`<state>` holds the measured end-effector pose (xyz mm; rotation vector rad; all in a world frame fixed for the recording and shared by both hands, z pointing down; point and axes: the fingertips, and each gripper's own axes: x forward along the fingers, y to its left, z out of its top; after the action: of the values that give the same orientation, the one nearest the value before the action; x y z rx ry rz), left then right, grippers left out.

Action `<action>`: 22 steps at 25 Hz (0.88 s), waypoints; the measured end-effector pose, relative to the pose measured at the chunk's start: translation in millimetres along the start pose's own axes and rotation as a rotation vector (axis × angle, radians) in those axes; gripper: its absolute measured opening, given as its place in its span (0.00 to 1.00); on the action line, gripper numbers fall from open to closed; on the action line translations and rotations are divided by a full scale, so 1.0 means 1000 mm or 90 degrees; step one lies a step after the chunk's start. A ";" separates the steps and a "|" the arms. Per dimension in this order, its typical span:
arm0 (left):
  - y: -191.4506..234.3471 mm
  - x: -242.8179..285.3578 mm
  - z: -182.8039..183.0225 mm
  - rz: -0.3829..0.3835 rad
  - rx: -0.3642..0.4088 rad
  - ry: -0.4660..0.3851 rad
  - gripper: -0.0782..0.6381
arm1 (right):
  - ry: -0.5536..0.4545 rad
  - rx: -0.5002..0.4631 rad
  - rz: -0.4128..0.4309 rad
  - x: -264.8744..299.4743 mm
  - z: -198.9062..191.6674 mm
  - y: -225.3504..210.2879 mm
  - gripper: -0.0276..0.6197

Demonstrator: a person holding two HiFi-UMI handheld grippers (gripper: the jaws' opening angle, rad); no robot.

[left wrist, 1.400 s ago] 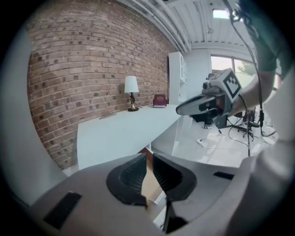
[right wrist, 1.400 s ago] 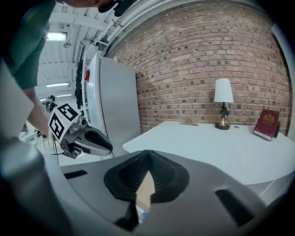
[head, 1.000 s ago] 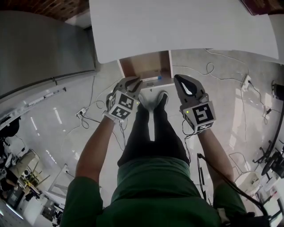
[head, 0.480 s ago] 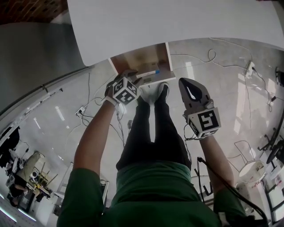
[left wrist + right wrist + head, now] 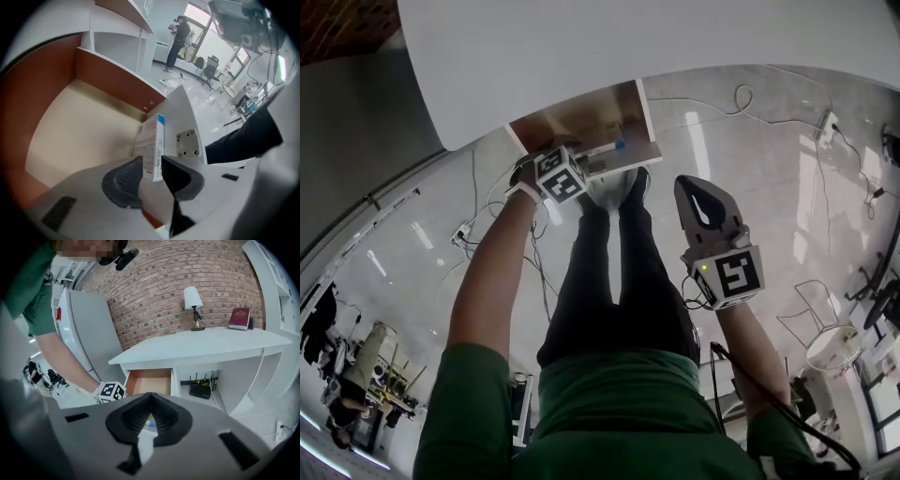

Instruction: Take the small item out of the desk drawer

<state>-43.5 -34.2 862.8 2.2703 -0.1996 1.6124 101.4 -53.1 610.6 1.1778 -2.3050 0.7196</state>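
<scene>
While left tool (image 5: 151, 162), ribbed jaws just opened, straddles flat white carton (image 5: 150, 140), right tool (image 5: 150, 399) clenched.

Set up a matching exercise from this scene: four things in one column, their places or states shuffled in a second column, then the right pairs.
Things
1. small box
2. drawer
3. table lamp
4. right tool

Places or states
A. pulled out and open
B. shut and empty
C. inside the drawer
D. standing on the desktop

Pairs: 1-C, 2-A, 3-D, 4-B
</scene>
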 end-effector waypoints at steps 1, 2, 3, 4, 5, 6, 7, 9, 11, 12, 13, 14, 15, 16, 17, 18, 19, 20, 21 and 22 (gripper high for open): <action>-0.002 0.003 0.000 -0.009 0.006 0.004 0.27 | -0.001 0.004 0.000 -0.001 -0.001 -0.001 0.05; -0.003 0.006 0.000 -0.020 0.012 0.008 0.27 | -0.002 0.007 -0.001 -0.002 -0.001 -0.001 0.05; -0.004 0.009 0.001 -0.033 0.017 0.010 0.27 | -0.004 0.009 -0.002 -0.002 -0.002 -0.003 0.05; -0.004 0.010 0.001 -0.048 0.018 0.012 0.26 | -0.005 0.011 -0.004 -0.001 -0.003 -0.004 0.05; -0.003 0.011 0.001 -0.061 0.016 0.014 0.26 | -0.005 0.013 -0.005 0.000 -0.005 -0.006 0.05; -0.002 0.011 0.001 -0.074 0.011 0.017 0.26 | -0.003 0.016 -0.007 0.001 -0.006 -0.008 0.05; -0.001 0.012 -0.001 -0.085 0.007 0.018 0.26 | -0.001 0.020 -0.009 0.003 -0.008 -0.009 0.05; -0.001 0.012 -0.001 -0.103 0.002 0.016 0.23 | 0.003 0.024 -0.011 0.004 -0.011 -0.008 0.05; -0.003 0.013 -0.002 -0.112 0.010 0.023 0.22 | 0.005 0.028 -0.010 0.003 -0.013 -0.007 0.05; -0.004 0.013 -0.002 -0.114 0.015 0.027 0.21 | 0.006 0.031 -0.010 0.003 -0.013 -0.006 0.05; -0.004 0.014 -0.002 -0.116 0.019 0.030 0.20 | 0.006 0.034 -0.010 0.003 -0.013 -0.005 0.05; -0.004 0.014 -0.002 -0.121 0.022 0.033 0.19 | 0.006 0.037 -0.010 0.003 -0.013 -0.004 0.05; -0.005 0.014 -0.001 -0.127 0.027 0.034 0.19 | 0.005 0.038 -0.010 0.004 -0.013 -0.003 0.05; -0.006 0.014 0.000 -0.131 0.034 0.035 0.18 | 0.004 0.039 -0.010 0.004 -0.013 -0.002 0.05; -0.007 0.012 0.001 -0.133 0.041 0.038 0.17 | 0.003 0.039 -0.009 0.004 -0.012 -0.001 0.05; -0.008 0.008 0.002 -0.134 0.047 0.041 0.17 | 0.002 0.040 -0.007 0.004 -0.010 0.000 0.05; -0.008 0.006 0.004 -0.132 0.051 0.041 0.17 | 0.000 0.039 -0.006 0.004 -0.009 0.000 0.05; -0.008 0.004 0.005 -0.129 0.052 0.038 0.16 | -0.001 0.035 -0.005 0.004 -0.009 0.000 0.05; -0.008 0.003 0.007 -0.125 0.053 0.034 0.16 | -0.002 0.033 -0.005 0.004 -0.009 0.000 0.05; -0.008 0.003 0.008 -0.122 0.053 0.029 0.16 | -0.002 0.032 -0.005 0.004 -0.009 0.000 0.05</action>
<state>-33.2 -29.2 861.4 2.2343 0.0958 1.5974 100.2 -49.7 619.9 1.2108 -2.2953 0.7780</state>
